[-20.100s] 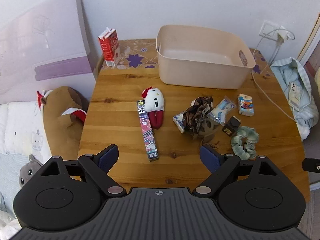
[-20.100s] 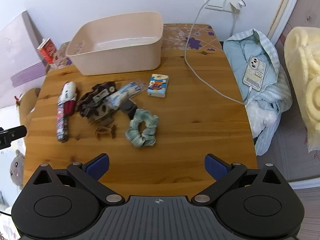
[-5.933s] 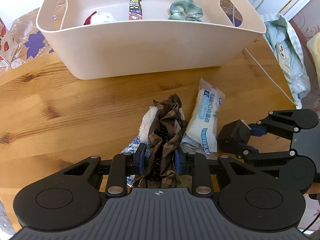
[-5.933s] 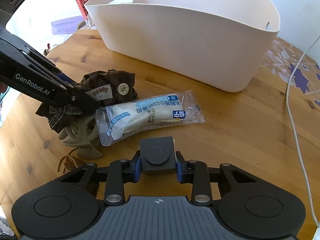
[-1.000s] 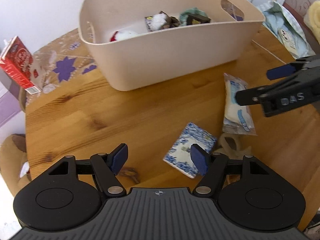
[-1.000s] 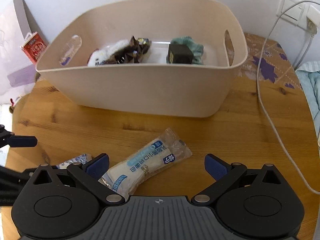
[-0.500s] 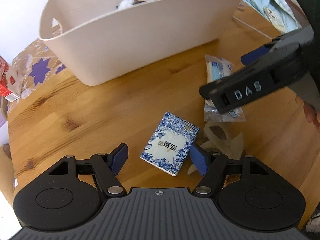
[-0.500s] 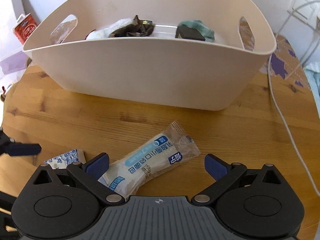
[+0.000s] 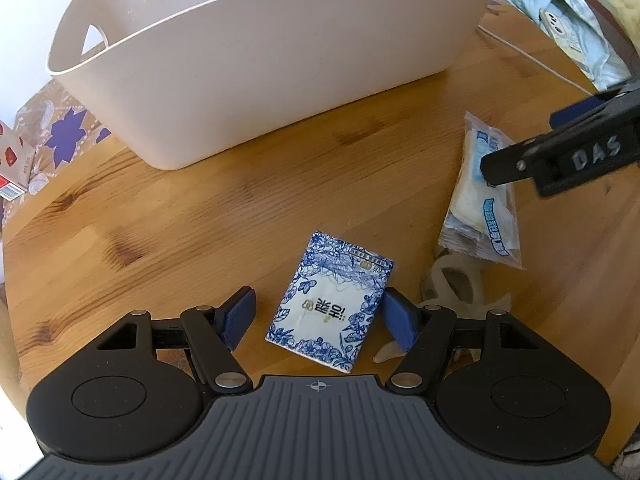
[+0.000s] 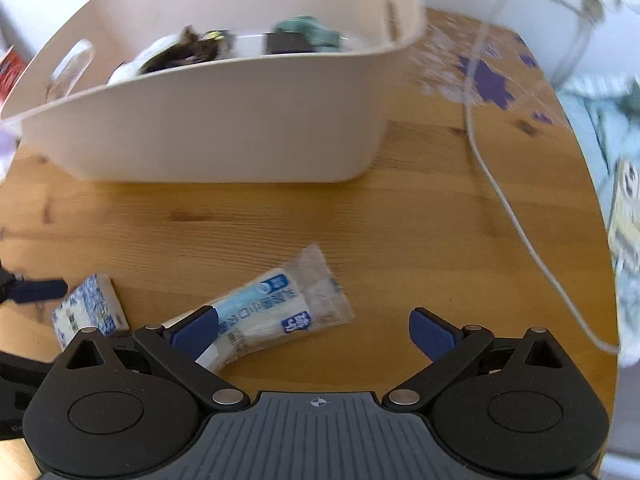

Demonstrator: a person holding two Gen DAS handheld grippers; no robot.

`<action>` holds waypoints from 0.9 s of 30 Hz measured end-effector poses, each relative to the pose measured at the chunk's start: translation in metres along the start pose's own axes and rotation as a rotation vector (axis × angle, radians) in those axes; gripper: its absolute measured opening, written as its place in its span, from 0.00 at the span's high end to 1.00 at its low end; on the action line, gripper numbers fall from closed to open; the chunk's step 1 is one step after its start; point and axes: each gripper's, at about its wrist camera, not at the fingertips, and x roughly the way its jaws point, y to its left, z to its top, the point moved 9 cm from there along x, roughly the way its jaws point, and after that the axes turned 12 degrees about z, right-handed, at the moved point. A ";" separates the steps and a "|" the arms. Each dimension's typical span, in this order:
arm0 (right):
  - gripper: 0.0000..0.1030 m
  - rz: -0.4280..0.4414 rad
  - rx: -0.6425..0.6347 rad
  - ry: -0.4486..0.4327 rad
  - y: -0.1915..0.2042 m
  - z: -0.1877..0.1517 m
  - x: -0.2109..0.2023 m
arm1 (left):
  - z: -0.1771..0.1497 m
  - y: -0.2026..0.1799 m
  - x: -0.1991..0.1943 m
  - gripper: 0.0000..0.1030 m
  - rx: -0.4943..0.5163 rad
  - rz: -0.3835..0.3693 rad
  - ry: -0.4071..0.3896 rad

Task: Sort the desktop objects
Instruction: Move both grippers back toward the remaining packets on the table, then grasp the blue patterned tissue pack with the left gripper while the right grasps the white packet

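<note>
A blue-and-white tissue pack lies flat on the wooden table, between the jaws of my left gripper, which is open; the right pad is close to the pack's edge. A clear plastic packet with blue print lies slantwise under my right gripper, also open, its left finger over the packet's near end. The cream bin behind holds a plush toy, a brown cloth piece, a dark box and a green scrunchie. The tissue pack shows at the right wrist view's left.
A beige hair claw lies just right of the tissue pack, under the packet's near end. A white cable crosses the table's right side. A phone on blue cloth lies off the right edge. A red carton stands far left.
My left gripper has sunk toward the tissue pack, which now lies between its jaws. My right gripper has rolled and shifted rightward over the packet; its view is blurred.
</note>
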 end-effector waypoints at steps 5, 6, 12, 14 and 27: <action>0.00 0.153 0.217 0.022 0.002 -0.008 0.012 | 0.000 -0.001 0.000 0.31 -0.006 0.009 0.008; 0.00 0.182 0.257 0.029 0.004 -0.010 0.015 | 0.000 -0.001 0.000 0.31 -0.005 0.009 0.008; 0.01 0.180 0.269 0.015 0.022 -0.007 0.022 | 0.001 0.002 0.002 0.26 -0.018 0.009 0.027; 0.04 0.145 0.235 0.008 0.026 -0.005 0.024 | 0.001 0.003 0.003 0.25 -0.035 0.006 0.035; 0.74 0.030 0.080 -0.024 0.010 -0.013 0.009 | 0.010 0.003 -0.005 0.53 -0.053 -0.001 0.022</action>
